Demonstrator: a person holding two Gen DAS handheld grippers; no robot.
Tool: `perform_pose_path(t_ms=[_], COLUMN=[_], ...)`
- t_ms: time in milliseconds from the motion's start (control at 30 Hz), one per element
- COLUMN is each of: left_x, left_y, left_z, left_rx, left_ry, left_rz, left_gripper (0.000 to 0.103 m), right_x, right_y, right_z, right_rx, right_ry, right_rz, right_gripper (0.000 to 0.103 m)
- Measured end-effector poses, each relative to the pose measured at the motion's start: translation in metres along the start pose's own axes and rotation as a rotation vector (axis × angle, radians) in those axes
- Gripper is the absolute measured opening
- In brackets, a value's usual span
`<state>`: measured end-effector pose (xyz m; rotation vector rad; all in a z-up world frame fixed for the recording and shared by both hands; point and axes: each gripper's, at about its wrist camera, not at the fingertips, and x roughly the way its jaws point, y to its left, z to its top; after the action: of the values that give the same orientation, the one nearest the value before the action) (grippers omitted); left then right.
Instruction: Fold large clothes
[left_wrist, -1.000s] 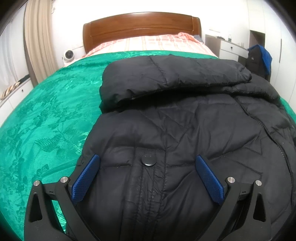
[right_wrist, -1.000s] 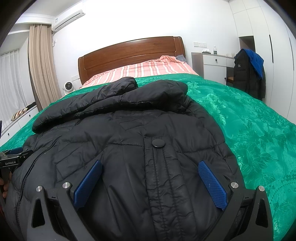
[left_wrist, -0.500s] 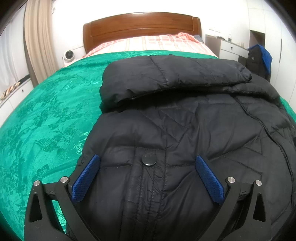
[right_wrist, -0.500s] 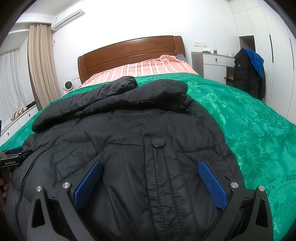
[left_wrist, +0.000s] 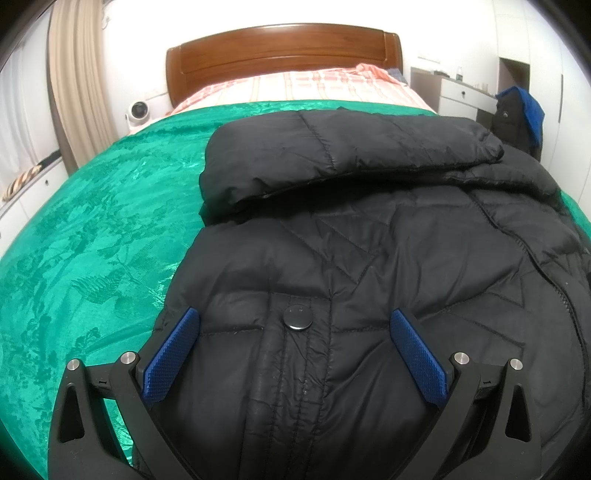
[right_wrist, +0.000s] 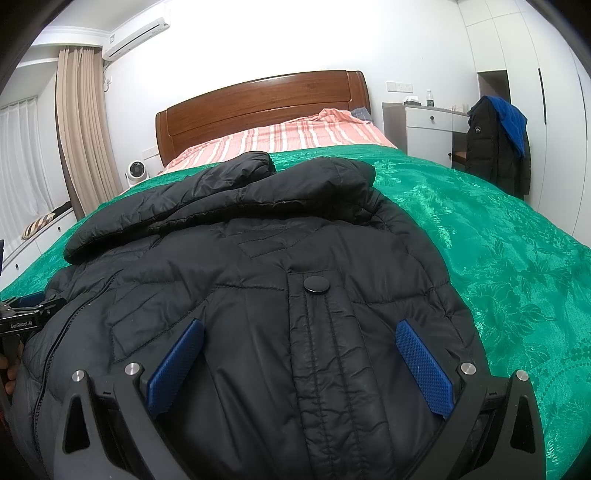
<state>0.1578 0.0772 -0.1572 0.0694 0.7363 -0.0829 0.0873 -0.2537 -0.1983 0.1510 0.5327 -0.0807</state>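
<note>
A black quilted puffer jacket (left_wrist: 369, 240) lies front up on the green bedspread (left_wrist: 92, 240), its hood folded across the top. My left gripper (left_wrist: 295, 321) is open, its blue pads (left_wrist: 173, 354) spread over the jacket's left pocket flap with a round snap button (left_wrist: 297, 316) between them. In the right wrist view the same jacket (right_wrist: 258, 277) fills the middle. My right gripper (right_wrist: 299, 328) is open above the right pocket flap and its snap button (right_wrist: 316, 285). The left gripper's black body (right_wrist: 26, 314) shows at the far left edge of the right wrist view.
A wooden headboard (right_wrist: 262, 107) and striped sheet (right_wrist: 288, 136) are beyond the jacket. A white desk (right_wrist: 428, 129) and a chair draped with a dark coat (right_wrist: 495, 147) stand to the right. A small white fan (left_wrist: 138, 110) and curtain (left_wrist: 81, 85) are at the left.
</note>
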Motion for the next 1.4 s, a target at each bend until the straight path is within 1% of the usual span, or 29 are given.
perform_pose_path(t_ms=[633,700,767,833,900,933,1000,1033,1067,1100,1167,1200,1233,1300,1333,1367,1400], left_x=[0.000,-0.003,-0.012,-0.028,-0.049,-0.056,-0.075,-0.083,-0.091,-0.097,-0.107,-0.109,-0.107,-0.097,-0.095,-0.094,-0.095], left_y=[-0.001,-0.001,0.004,0.015,0.033,0.041,0.065,0.080,0.093,0.102,0.117,0.120,0.119,0.107,0.100,0.093,0.086], left_z=[0.001,0.002,0.002,-0.002,-0.008,-0.011,-0.019,-0.023,-0.027,-0.032,-0.044,-0.053,-0.060,-0.078,-0.084,-0.091,-0.095], left_rx=[0.004,0.002,-0.005,-0.020,-0.023,-0.016,-0.002,-0.008,-0.027,-0.051,-0.123,-0.165,-0.180,-0.178,-0.168,-0.147,-0.110], left_ry=[0.010,0.023,0.033,0.029,0.026,0.026,0.031,0.047,0.066,0.083,0.126,0.165,0.197,0.310,0.340,0.360,0.364], left_rz=[0.016,0.034,0.066,0.066,0.080,0.096,0.155,0.177,0.168,0.137,0.028,-0.047,-0.086,-0.158,-0.172,-0.176,-0.160], left_gripper=[0.103,0.103,0.102,0.102,0.102,0.102,0.102,0.102,0.102,0.102,0.102,0.102,0.102,0.102,0.098,0.095,0.089], right_x=[0.001,0.001,0.001,-0.008,-0.032,-0.043,-0.066,-0.078,-0.084,-0.088,-0.097,-0.100,-0.103,-0.105,-0.106,-0.106,-0.106], right_y=[0.001,0.000,-0.003,-0.012,-0.033,-0.043,-0.069,-0.087,-0.099,-0.108,-0.124,-0.125,-0.122,-0.112,-0.104,-0.097,-0.092], right_z=[-0.001,0.000,0.004,0.011,0.020,0.023,0.029,0.029,0.029,0.028,0.017,0.011,-0.001,-0.017,-0.026,-0.033,-0.040], right_rx=[-0.002,-0.002,0.008,0.040,0.114,0.139,0.177,0.190,0.197,0.204,0.222,0.226,0.230,0.229,0.219,0.204,0.186], right_ry=[0.008,0.020,0.052,0.087,0.091,0.088,0.100,0.135,0.174,0.211,0.323,0.365,0.432,0.507,0.548,0.578,0.604], right_rz=[-0.001,0.005,0.033,0.074,0.093,0.091,0.071,0.048,0.034,0.034,0.087,0.110,0.159,0.226,0.246,0.248,0.244], right_gripper=[0.103,0.103,0.103,0.102,0.102,0.102,0.102,0.102,0.102,0.102,0.102,0.102,0.102,0.102,0.102,0.102,0.102])
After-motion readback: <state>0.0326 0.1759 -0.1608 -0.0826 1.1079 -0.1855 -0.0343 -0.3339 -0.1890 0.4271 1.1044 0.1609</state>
